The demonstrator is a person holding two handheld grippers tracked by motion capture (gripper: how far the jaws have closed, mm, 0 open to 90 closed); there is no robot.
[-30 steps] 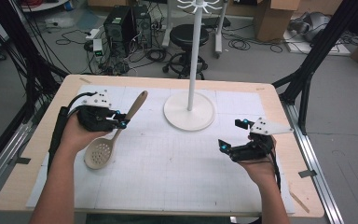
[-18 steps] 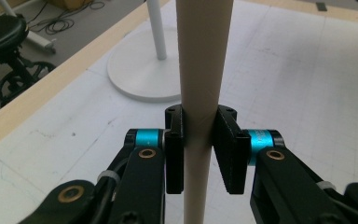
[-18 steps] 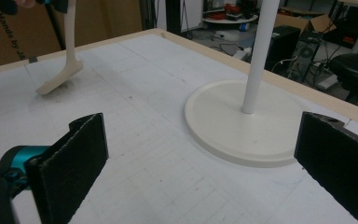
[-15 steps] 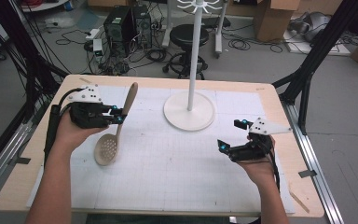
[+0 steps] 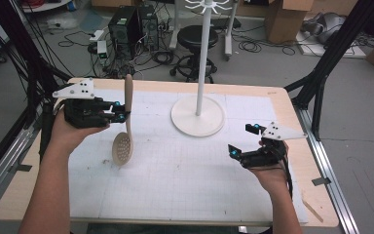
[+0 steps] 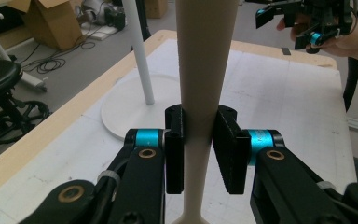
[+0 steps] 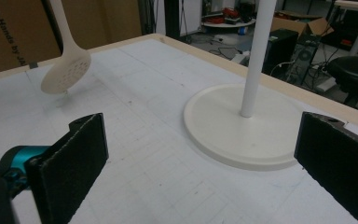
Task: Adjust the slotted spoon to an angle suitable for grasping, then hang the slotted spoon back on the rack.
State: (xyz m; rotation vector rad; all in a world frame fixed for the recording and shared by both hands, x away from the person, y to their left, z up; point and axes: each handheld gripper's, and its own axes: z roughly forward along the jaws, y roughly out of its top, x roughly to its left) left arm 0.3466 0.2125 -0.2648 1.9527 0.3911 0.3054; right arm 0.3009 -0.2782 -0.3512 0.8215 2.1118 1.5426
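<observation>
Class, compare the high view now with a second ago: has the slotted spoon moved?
Yes. The slotted spoon, clamped in the left gripper, has swung upright and shifted right, closer to the white stand.

Skimmer [image 5: 124, 126] left of stand [image 5: 197, 115]

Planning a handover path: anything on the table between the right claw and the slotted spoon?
No, in the high view just bare gridded mat lies between the right claw and the slotted spoon; the white stand sits farther back.
</observation>
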